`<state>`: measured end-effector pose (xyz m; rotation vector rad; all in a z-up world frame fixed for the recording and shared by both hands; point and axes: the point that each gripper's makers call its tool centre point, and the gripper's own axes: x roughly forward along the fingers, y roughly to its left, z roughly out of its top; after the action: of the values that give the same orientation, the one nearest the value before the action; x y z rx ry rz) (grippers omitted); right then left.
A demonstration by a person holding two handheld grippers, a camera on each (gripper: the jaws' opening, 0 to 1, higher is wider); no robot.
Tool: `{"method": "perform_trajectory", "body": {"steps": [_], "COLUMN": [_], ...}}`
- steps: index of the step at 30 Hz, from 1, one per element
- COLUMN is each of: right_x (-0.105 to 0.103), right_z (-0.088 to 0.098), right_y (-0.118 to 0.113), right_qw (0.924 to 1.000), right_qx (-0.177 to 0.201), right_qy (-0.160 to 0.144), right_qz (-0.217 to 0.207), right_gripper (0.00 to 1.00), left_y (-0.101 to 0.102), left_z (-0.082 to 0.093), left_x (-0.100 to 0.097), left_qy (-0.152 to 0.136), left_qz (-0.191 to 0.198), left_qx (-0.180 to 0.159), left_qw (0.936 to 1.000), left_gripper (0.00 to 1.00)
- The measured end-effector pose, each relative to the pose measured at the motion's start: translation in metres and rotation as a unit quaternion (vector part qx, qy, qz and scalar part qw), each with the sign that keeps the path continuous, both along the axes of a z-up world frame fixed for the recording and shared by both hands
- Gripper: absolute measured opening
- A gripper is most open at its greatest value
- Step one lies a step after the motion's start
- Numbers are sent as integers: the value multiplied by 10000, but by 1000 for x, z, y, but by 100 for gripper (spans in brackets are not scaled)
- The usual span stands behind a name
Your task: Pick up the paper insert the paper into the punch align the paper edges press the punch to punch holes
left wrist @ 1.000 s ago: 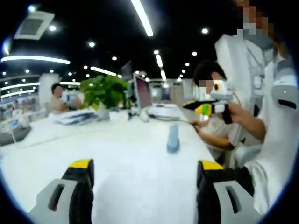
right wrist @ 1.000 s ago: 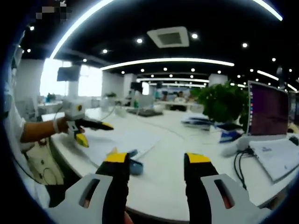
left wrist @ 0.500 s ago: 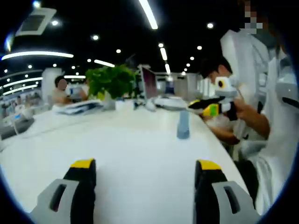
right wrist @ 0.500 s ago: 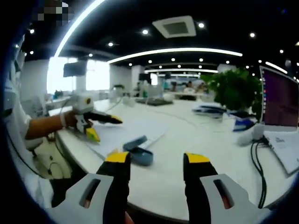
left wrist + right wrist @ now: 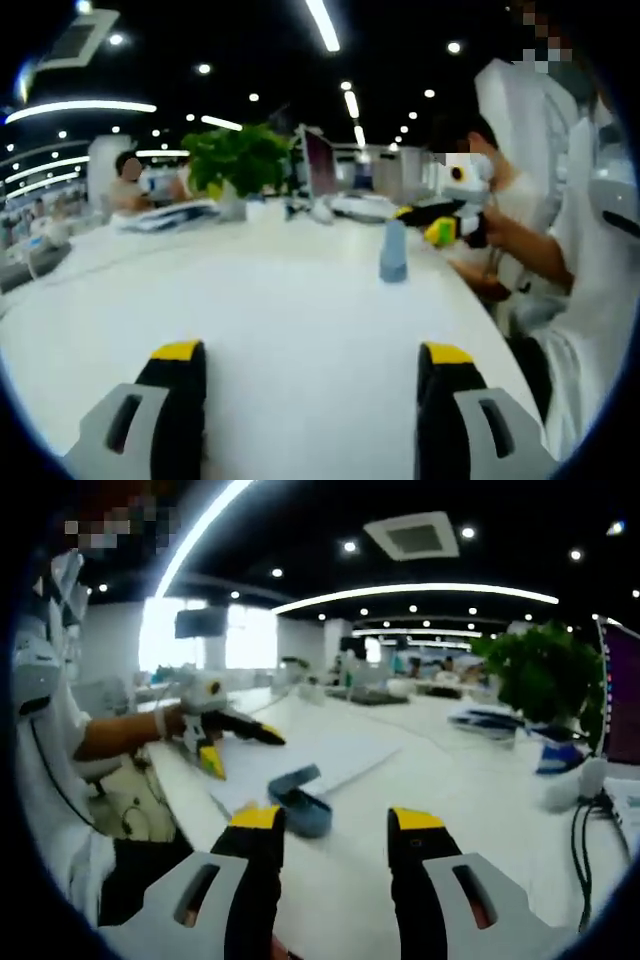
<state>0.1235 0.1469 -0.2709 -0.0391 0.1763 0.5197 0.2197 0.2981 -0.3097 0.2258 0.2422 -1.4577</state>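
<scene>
A blue hole punch (image 5: 298,800) stands on the white table (image 5: 480,810), its lever raised, just beyond my right gripper (image 5: 336,820), whose jaws are open and hold nothing. A white sheet of paper (image 5: 310,758) lies flat behind the punch. My left gripper (image 5: 245,750), held in a hand, hovers over the paper's near-left corner with its jaws apart. In the left gripper view, the punch (image 5: 394,252) stands ahead to the right. My left gripper (image 5: 312,352) is open over the white surface, and my right gripper (image 5: 420,222) hangs past the punch.
A potted plant (image 5: 545,665) and a laptop (image 5: 318,170) stand at the far side of the table, with cables (image 5: 585,830) trailing nearby. Stacked papers (image 5: 165,218) lie to the left. Seated people (image 5: 128,195) work further off. The table's edge (image 5: 190,790) runs beside the person's body.
The right gripper view has closed in on the punch, which now looms larger and nearer its jaws. The left gripper stays over the paper corner. Both grippers stay open.
</scene>
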Motion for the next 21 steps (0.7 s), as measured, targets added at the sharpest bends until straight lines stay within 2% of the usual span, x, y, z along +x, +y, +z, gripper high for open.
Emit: {"method": "perform_trajectory", "body": {"steps": [3, 5, 7, 10, 12, 15, 18, 21], "right_x": [4, 6, 6, 9, 14, 22, 25, 25], "right_z": [-6, -12, -12, -20, -26, -31, -36, -36], "right_y": [4, 6, 15, 22, 24, 28, 32, 35], "right_qw": [9986, 9961, 9912, 9826, 9785, 9735, 9677, 9637], "right_qx": [52, -79, -204, -415, -450, -503, -432, -405], "right_qy": [98, 250, 251, 430, 579, 647, 815, 854], "right_qz": [510, 838, 1287, 1757, 1927, 2137, 2345, 2497], "right_gripper": [44, 45, 45, 45, 44, 41, 37, 33], "left_y": [0, 0, 0, -1, -1, -2, -3, -3], "left_z": [0, 0, 0, 0, 0, 0, 0, 0], "left_x": [0, 0, 0, -1, -1, -1, -1, -1], "left_qy": [7, 10, 11, 11, 11, 12, 13, 15], "left_qz": [2, 2, 0, 2, 2, 2, 3, 4], "left_qx": [-10, -12, -14, -12, -10, -9, -9, -9], "left_qw": [10000, 10000, 10000, 10000, 10000, 10000, 10000, 10000], "left_gripper": [86, 86, 86, 86, 86, 86, 86, 86]}}
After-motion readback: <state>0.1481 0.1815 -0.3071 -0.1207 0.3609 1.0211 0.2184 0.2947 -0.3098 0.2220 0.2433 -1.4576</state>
